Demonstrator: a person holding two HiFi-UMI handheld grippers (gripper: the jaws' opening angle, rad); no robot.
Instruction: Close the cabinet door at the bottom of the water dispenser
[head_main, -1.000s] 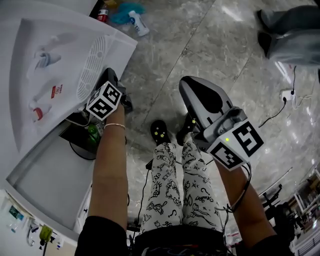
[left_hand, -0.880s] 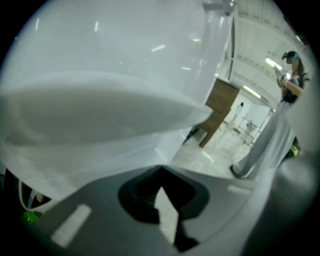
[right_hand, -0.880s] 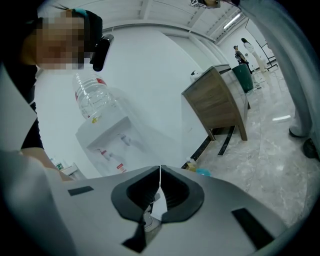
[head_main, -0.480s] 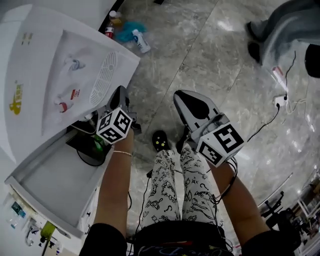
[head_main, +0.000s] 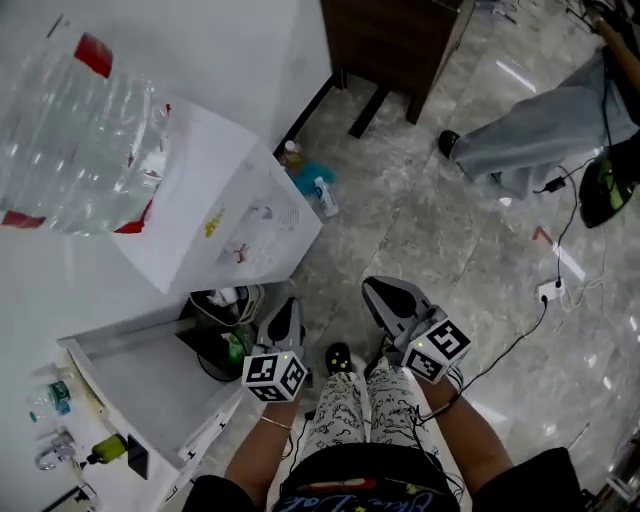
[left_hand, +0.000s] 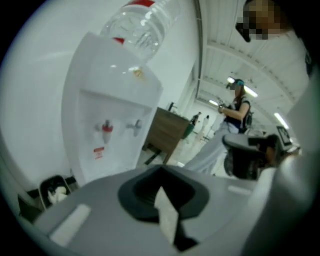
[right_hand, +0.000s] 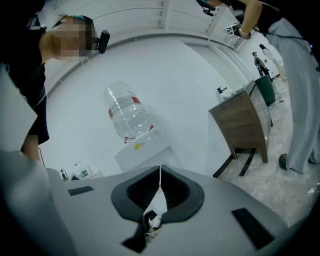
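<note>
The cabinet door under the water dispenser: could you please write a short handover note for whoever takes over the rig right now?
Left gripper: tongs shut, empty, held near the open door's free edge without touching it.
Right gripper: tongs shut, empty, held in front of the person's legs.
Cabinet door: swung wide open at the foot of the water dispenser, with the dark compartment exposed.
Done: nothing on the door yet.
Left: bring a gripper to the door and push it shut.

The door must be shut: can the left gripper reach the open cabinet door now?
Probably yes: the left gripper hangs just beside the cabinet door, at its near edge, with nothing visibly between them.
</note>
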